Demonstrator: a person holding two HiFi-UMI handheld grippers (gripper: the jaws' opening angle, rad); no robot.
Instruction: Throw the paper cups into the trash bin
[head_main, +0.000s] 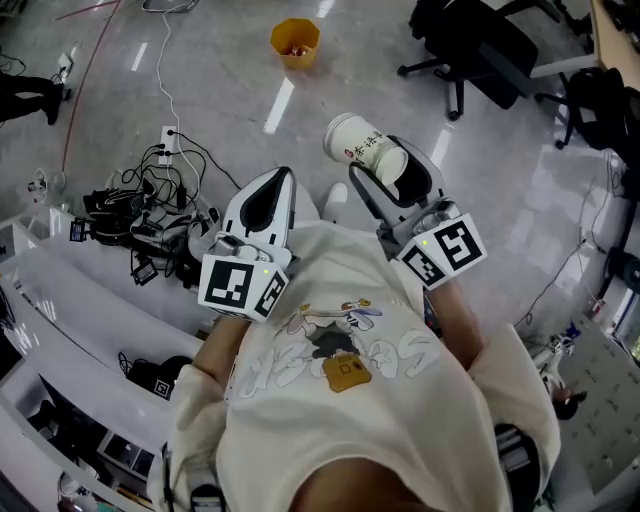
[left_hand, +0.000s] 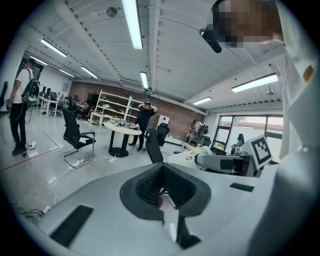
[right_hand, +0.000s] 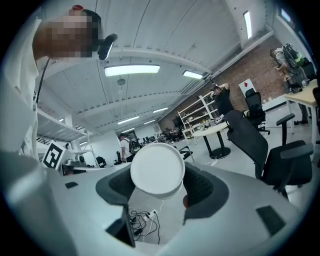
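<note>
A white paper cup (head_main: 366, 149) with red print hangs on its side in the air, with my right gripper (head_main: 392, 170) shut on it. In the right gripper view the cup's round base (right_hand: 157, 168) fills the gap of the right gripper (right_hand: 159, 183). My left gripper (head_main: 274, 182) is shut with nothing in it and is held level beside the right one; its black pads (left_hand: 150, 186) meet in the left gripper view. The left gripper view also shows the cup (left_hand: 192, 159) off to the right. A yellow trash bin (head_main: 295, 42) stands on the floor far ahead.
A tangle of cables and a power strip (head_main: 150, 215) lies on the floor to the left. Black office chairs (head_main: 480, 50) stand at the upper right. White shelving (head_main: 60, 290) runs along the left. A round table (left_hand: 122, 131) and standing people (left_hand: 19, 112) are farther off.
</note>
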